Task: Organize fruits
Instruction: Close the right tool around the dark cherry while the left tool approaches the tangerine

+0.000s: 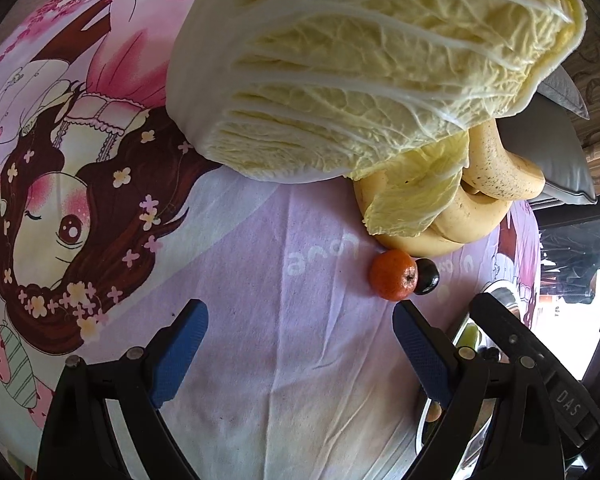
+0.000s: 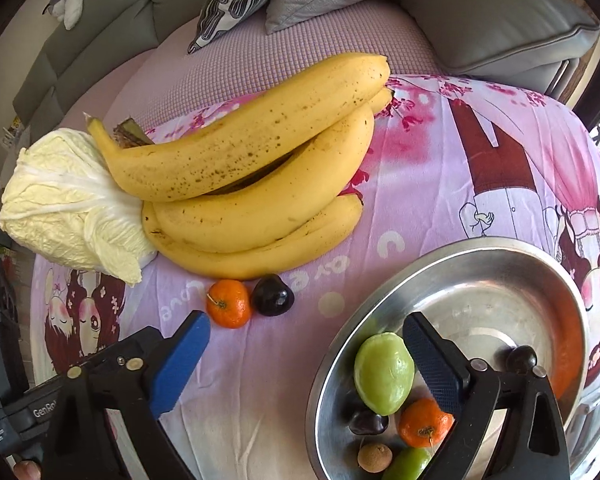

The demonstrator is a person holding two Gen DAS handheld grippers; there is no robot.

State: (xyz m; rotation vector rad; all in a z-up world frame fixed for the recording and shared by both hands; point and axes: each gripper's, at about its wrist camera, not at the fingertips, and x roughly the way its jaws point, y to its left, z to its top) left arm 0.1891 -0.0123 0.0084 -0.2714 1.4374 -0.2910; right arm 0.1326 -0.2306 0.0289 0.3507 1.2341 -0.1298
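Left wrist view: left tongs (image 1: 300,322) stand wide and empty over the cloth-covered counter (image 1: 260,360). Tangerine (image 1: 393,275) and dark plum (image 1: 426,276) lie touching, just below the bananas (image 1: 496,172) and cabbage (image 1: 360,72).

Right wrist view: right tongs (image 2: 306,332) gape wide, holding nothing, one finger over the steel bowl (image 2: 500,264) at the counter's near right corner. Bowl contains a green fruit (image 2: 384,372), a second tangerine (image 2: 422,422) and small fruits.

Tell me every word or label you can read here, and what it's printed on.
"DAS": label on the other tool's black body, left wrist view.
"GenRo", cut off by the tongs: black tool body, right wrist view; the smaller print under it is too small to read.
"Love", upside down: white print on the cloth; further letters partly hidden.
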